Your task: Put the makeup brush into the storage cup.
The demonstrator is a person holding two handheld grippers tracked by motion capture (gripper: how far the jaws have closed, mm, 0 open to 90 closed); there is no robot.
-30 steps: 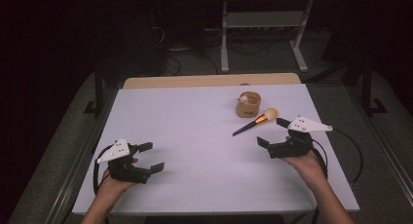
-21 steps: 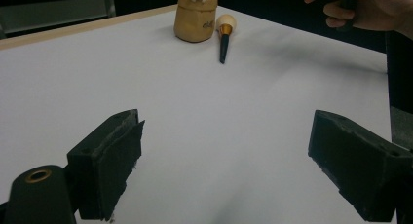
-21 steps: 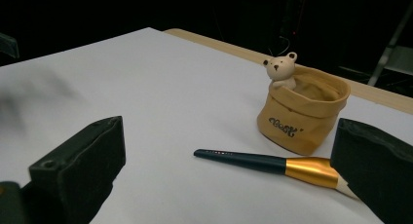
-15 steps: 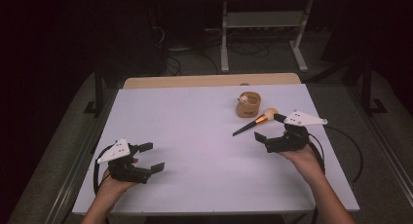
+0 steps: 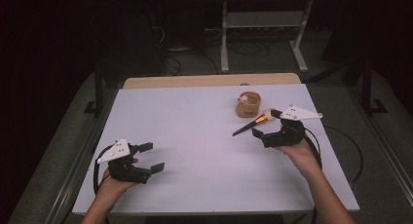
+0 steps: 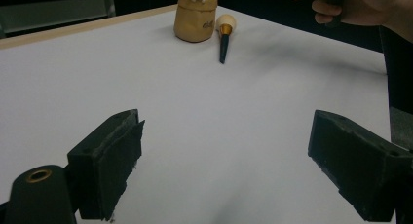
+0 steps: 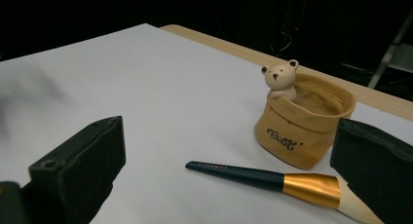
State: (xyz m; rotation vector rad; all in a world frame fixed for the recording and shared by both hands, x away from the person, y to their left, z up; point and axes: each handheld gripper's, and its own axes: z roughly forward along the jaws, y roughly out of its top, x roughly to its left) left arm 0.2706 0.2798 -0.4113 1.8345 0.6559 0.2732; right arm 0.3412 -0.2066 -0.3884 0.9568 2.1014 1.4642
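Black jaws of the right gripper (image 5: 267,128) are seen spread wide, nothing held between them, poised just above the makeup brush (image 7: 272,182) that lies flat on the white table (image 5: 195,136). A miss is judged likely if the jaws are closed while too high: the slim handle could be skimmed and rolled away, or the brush could be pushed against the pouch (image 7: 304,124) just behind it, tipping that soft pouch over. A pinch on the bristle end rather than on the handle could let the brush swing and drop. The brush is shown with a dark teal tapered handle, a gold ferrule and pale bristles, its tip pointed toward the table's middle. Just beyond it stands the tan fabric pouch, upright and open-topped, with a small bear figure (image 7: 280,78) at its rim. The left gripper (image 5: 148,157) is held well apart at the near left, jaws open and empty
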